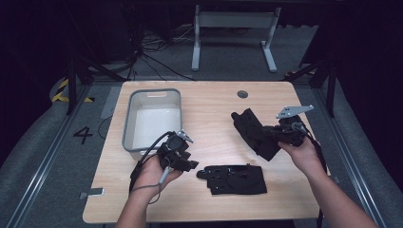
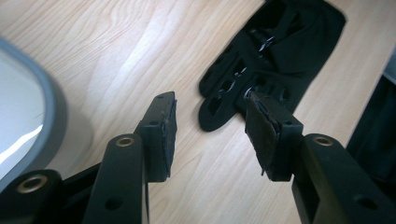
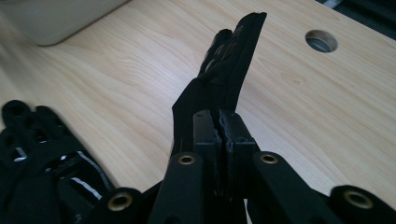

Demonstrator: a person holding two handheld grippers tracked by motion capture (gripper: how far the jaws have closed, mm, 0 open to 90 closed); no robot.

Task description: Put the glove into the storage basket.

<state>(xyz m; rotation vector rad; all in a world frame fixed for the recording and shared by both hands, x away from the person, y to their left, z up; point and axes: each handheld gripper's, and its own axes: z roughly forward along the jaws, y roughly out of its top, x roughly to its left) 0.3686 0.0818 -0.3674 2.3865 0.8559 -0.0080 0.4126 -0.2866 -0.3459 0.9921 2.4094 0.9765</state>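
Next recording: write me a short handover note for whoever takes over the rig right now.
Right gripper: shut on one black fingerless fabric glove, lifted off the light wooden table.
Left gripper: open, empty, jaws pointing at the second black glove lying flat near the front edge.
Grey-rimmed white plastic bin: nothing in it.
Done: one glove picked up.
Left, probably: both gloves into the bin.

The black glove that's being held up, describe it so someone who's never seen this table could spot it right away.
On the wooden table, look right of the grey bin to the right gripper. Its jaws are shut on a black glove, lifted off the wood. The other black glove lies flat near the front edge, untouched.
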